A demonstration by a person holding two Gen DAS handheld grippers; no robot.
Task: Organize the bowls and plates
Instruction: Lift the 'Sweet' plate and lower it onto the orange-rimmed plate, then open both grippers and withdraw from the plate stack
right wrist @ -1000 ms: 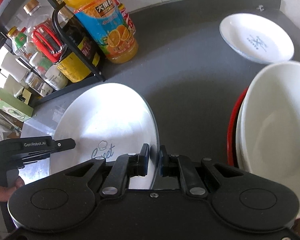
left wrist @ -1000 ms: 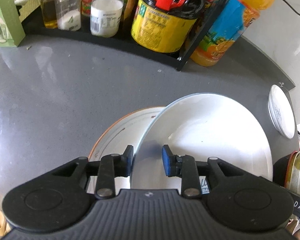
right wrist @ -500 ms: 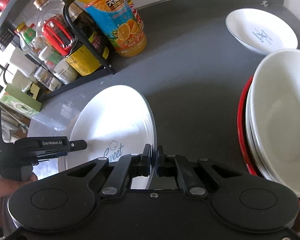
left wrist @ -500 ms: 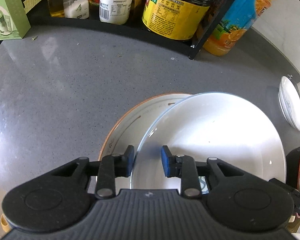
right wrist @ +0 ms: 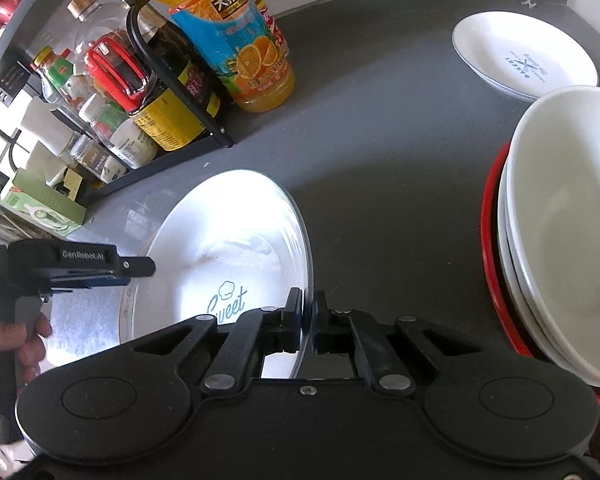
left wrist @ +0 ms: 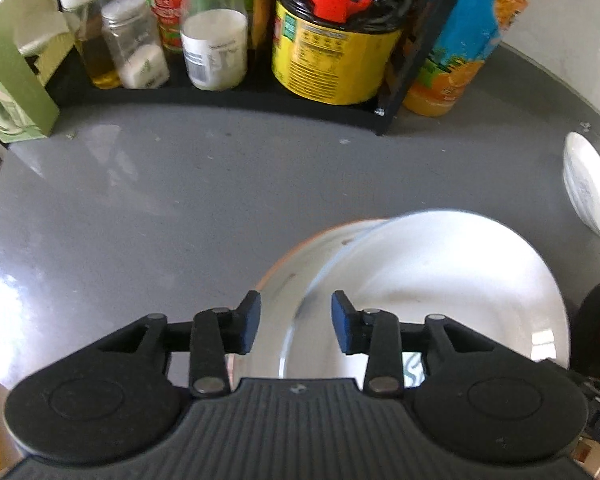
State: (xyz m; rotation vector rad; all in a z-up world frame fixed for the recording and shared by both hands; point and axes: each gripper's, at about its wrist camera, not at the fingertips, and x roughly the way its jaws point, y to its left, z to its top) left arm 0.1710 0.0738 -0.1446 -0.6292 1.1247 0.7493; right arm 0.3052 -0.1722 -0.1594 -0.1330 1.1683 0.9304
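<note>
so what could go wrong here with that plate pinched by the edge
1. The right gripper holds the white plate only by a thin bit of rim, tilted over the orange-rimmed plate; it could slip and clatter down.
2. The left gripper is open astride the rims, so lowering may knock a finger.
3. The bowl stack sits close on the right; a swing could hit it.

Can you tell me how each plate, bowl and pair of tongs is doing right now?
Left tongs: open, straddling both plate rims.
Right tongs: shut on big white "Sweet" plate.
Orange-rimmed plate: under the "Sweet" plate.
White bowls: stacked in red bowl.
Small white "Bakery" plate: flat on counter.
</note>
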